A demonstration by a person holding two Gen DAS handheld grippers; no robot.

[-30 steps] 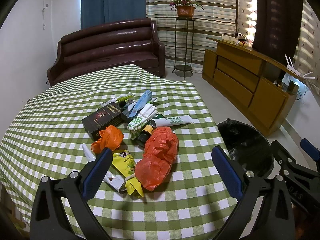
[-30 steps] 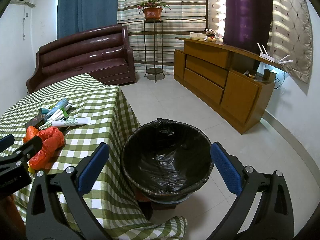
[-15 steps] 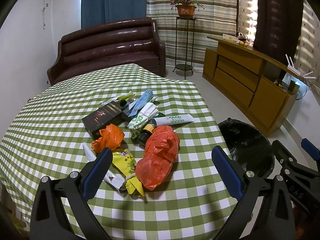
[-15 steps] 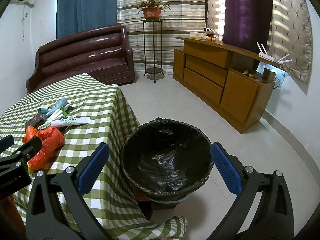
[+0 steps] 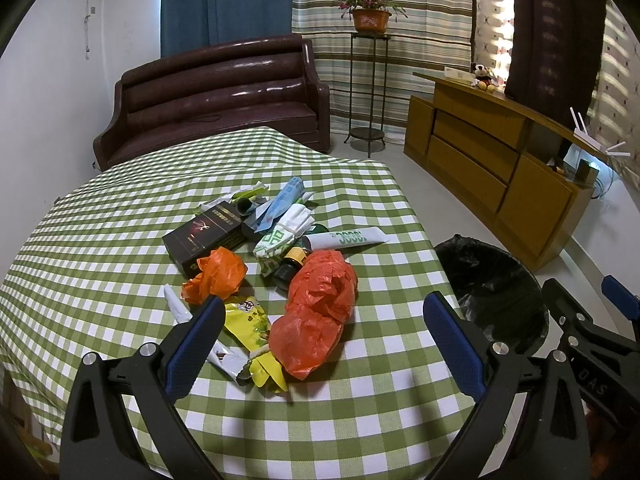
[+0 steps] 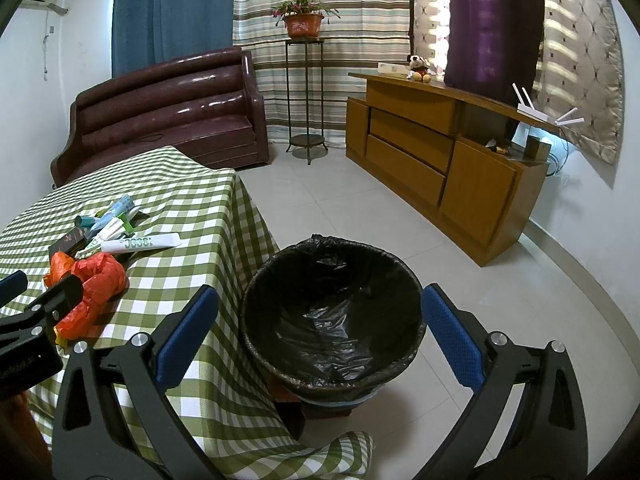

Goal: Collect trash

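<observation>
A pile of trash lies on the green checked table point(image 5: 100, 240): a large red-orange plastic bag point(image 5: 316, 312), a small orange bag point(image 5: 218, 276), a yellow wrapper point(image 5: 252, 328), a black box point(image 5: 204, 236), a white tube point(image 5: 348, 237) and paper packets point(image 5: 286, 232). My left gripper point(image 5: 324, 344) is open and empty, just above the near side of the pile. My right gripper point(image 6: 320, 336) is open and empty over the black-lined trash bin point(image 6: 332, 312), which stands on the floor right of the table. The bin also shows in the left wrist view point(image 5: 496, 292).
A dark red sofa point(image 5: 216, 92) stands behind the table. A wooden sideboard point(image 6: 436, 152) runs along the right wall. A tall plant stand point(image 6: 306, 92) with a potted plant is at the back. Tiled floor point(image 6: 500, 300) surrounds the bin.
None of the trash has moved. Both grippers stay open, with only a slight drift of the views.
</observation>
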